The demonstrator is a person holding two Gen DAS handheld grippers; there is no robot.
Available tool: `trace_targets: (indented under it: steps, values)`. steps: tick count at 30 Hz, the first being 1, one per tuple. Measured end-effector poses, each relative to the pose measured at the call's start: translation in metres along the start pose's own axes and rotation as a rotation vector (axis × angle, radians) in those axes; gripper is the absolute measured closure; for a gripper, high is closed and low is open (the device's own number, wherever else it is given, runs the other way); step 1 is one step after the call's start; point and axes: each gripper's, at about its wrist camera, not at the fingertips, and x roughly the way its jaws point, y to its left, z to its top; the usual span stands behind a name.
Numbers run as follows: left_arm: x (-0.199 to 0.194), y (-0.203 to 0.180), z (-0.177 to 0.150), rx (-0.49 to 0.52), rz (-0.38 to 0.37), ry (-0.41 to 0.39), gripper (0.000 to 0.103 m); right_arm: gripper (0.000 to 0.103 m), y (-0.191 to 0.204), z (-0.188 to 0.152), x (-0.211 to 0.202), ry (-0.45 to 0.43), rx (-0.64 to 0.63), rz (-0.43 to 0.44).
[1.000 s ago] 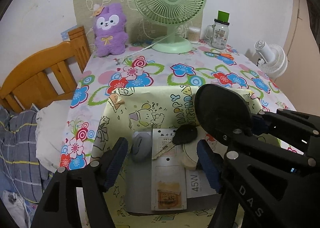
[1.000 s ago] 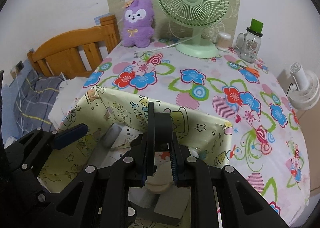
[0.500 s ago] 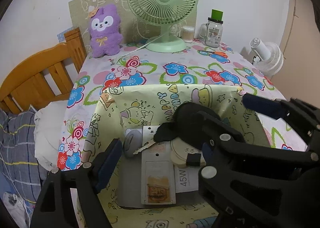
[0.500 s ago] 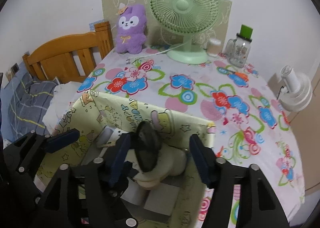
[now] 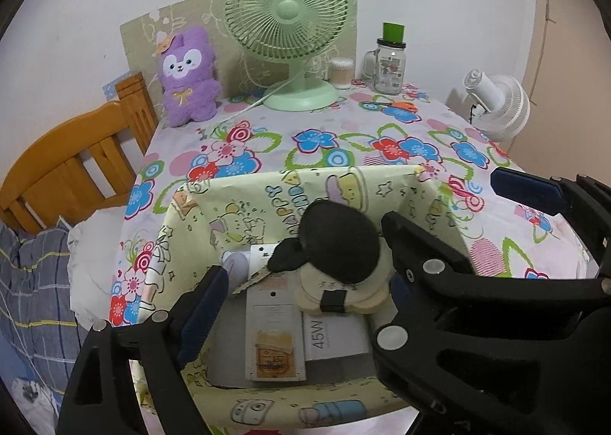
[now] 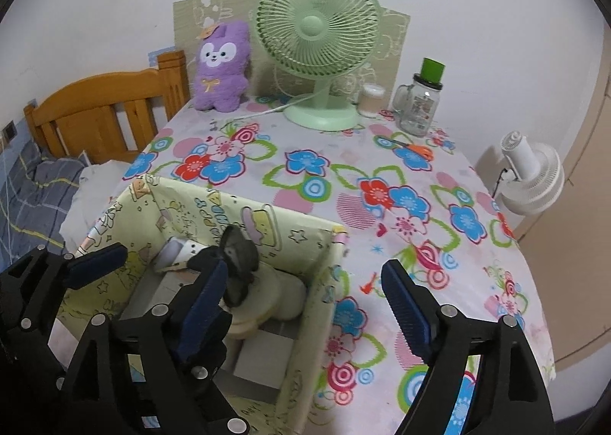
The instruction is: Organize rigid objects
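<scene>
A yellow cartoon-print box [image 5: 267,198] [image 6: 301,240] stands at the table's near edge. Inside lie a black round object [image 5: 336,240] [image 6: 240,251] on a cream cloud-shaped piece [image 5: 343,293] [image 6: 278,290], a black car key [image 5: 282,259], a white flat device [image 5: 271,324], a "45W" box [image 5: 336,335] and a small lilac object [image 5: 236,263]. My right gripper [image 6: 301,305] is open and empty, straddling the box's right wall; it shows in the left wrist view [image 5: 450,217]. My left gripper is open; one finger [image 5: 202,312] shows, the other hidden behind the right gripper.
A green desk fan [image 6: 319,38], a purple plush [image 6: 221,64], a cotton-swab jar [image 6: 372,99], a glass jar with green lid [image 6: 420,102] and orange scissors [image 6: 416,148] stand at the table's back. A white fan [image 6: 534,175] is right, a wooden bed frame [image 6: 107,114] left.
My right gripper opened, let go of the black round object into the box, and drew back to the right. The object now rests on the cream piece.
</scene>
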Motion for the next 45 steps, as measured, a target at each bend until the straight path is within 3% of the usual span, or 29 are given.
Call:
trace_targets:
  steps: [33,45]
  values:
    - [-0.041,-0.067,0.004,0.031,-0.008,-0.077,0.008,0.006,-0.087,-0.03,-0.056,-0.044,0.144,-0.09]
    - [-0.065,-0.083,0.004,0.024,-0.009,-0.13,0.0,0.005,-0.112,-0.04,-0.089,-0.1,0.161,-0.126]
